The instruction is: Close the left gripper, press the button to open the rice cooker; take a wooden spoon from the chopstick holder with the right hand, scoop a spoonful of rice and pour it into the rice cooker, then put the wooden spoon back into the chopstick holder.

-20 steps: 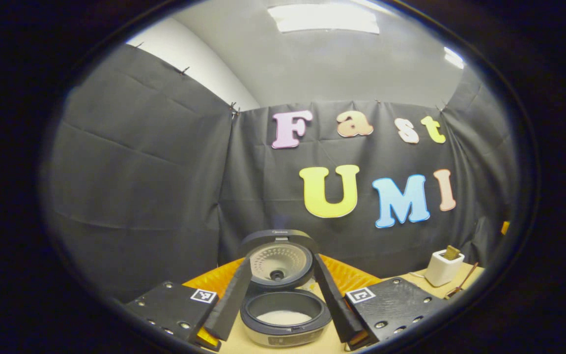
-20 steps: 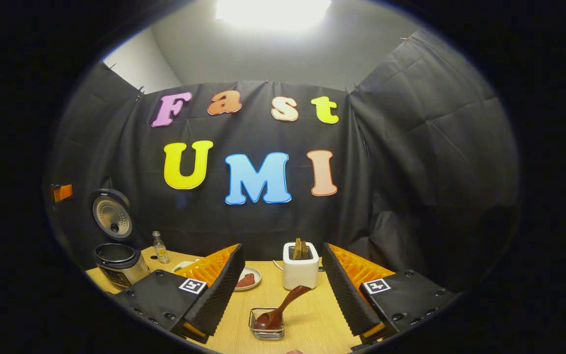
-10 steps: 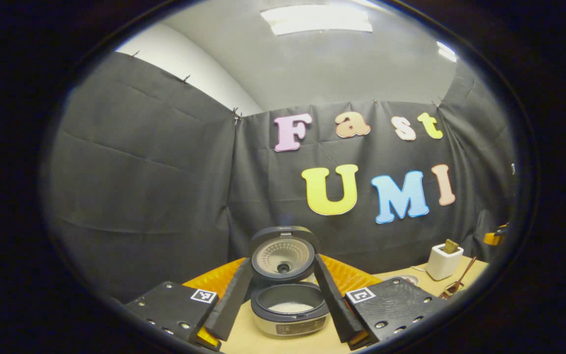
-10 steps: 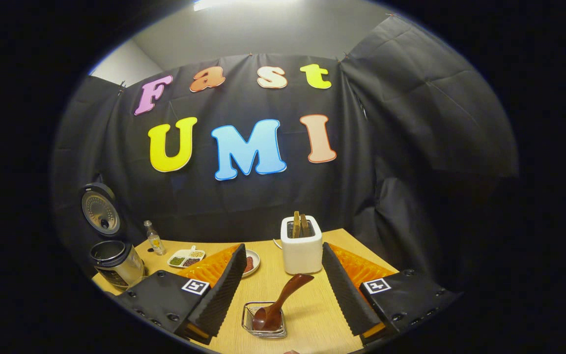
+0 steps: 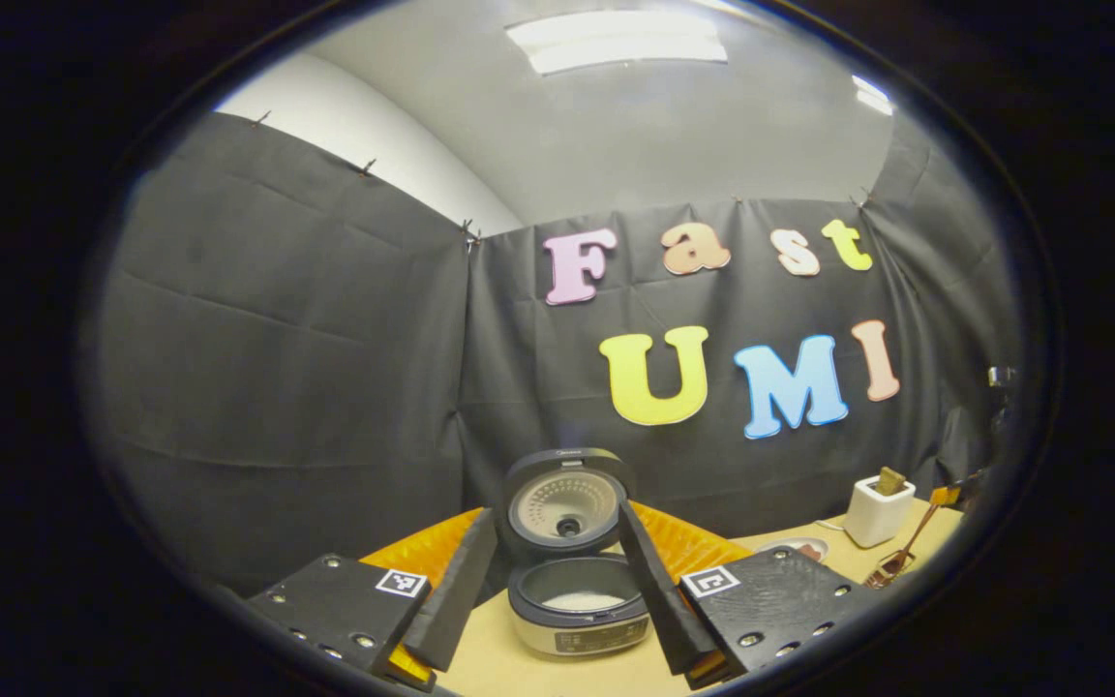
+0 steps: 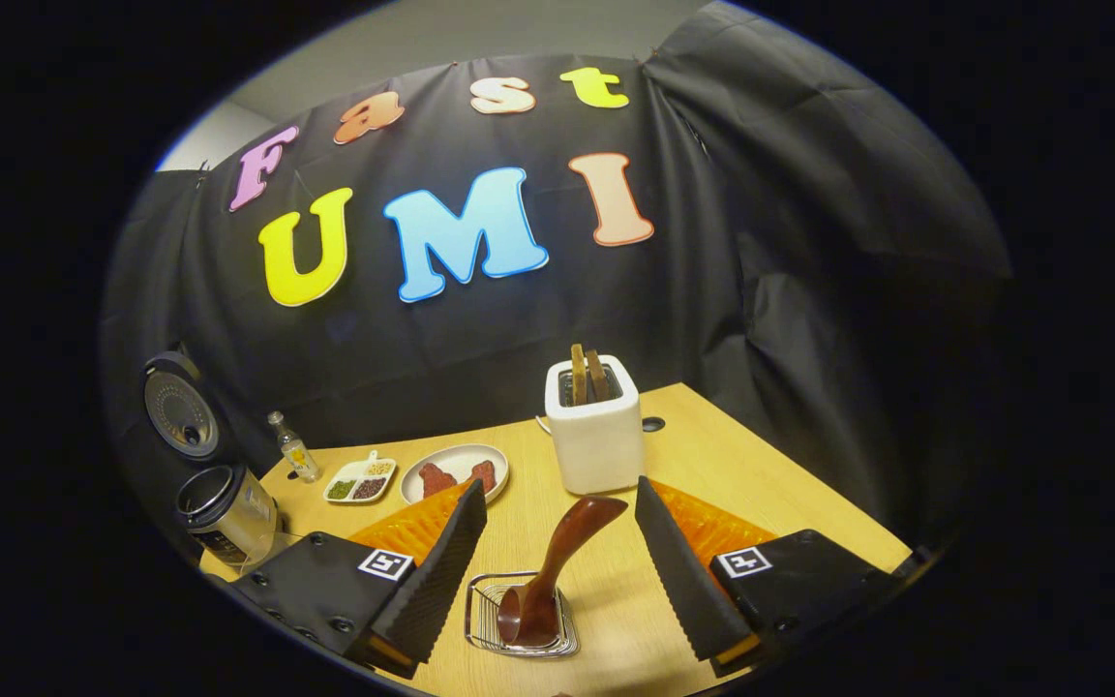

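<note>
The right gripper (image 6: 557, 571) hangs with jaws wide, nothing held, straddling the wooden spoon (image 6: 557, 571), which leans in the wire chopstick holder (image 6: 522, 629) on the table (image 6: 712, 465). The left gripper (image 5: 557, 600) is also spread, framing the rice cooker (image 5: 582, 615), lid up. Judged step: taking the spoon; next, lower and pinch its handle
</note>
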The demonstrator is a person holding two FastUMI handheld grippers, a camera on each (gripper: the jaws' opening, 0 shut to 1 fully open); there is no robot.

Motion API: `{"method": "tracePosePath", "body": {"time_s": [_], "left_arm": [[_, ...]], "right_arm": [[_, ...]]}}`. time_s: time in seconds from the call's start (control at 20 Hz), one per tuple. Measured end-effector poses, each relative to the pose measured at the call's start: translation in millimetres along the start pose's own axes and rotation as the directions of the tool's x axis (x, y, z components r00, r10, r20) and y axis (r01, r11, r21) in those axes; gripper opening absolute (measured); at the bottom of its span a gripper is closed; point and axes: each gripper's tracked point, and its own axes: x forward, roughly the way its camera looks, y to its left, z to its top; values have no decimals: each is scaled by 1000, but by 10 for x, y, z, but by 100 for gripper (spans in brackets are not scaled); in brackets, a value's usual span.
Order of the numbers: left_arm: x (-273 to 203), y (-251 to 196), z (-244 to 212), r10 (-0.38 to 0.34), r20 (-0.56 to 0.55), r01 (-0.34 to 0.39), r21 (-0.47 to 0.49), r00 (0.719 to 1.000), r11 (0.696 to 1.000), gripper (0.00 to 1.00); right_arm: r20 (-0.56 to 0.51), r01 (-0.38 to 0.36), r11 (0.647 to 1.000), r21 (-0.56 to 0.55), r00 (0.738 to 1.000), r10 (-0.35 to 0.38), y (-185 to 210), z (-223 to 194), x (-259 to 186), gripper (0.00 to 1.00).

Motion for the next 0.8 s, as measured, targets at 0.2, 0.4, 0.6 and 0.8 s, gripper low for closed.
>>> {"method": "tracePosePath", "body": {"time_s": [0.2,0.4,0.6,0.8], "left_arm": [[-29,99,-47,20,-11,-20,9,1000,1000,78],[-43,240,-81,45,-26,-44,20,999,999,78],[-81,353,-111,65,-34,-64,29,997,998,78],[-74,417,-118,77,-37,-75,34,996,997,78]], "right_arm": [[-91,2,999,41,996,2,-23,-265,158,98],[-182,1,994,105,983,18,-11,-527,290,96],[-239,8,985,173,970,34,17,-698,428,77],[-276,23,973,229,960,42,16,-793,458,39]]}}
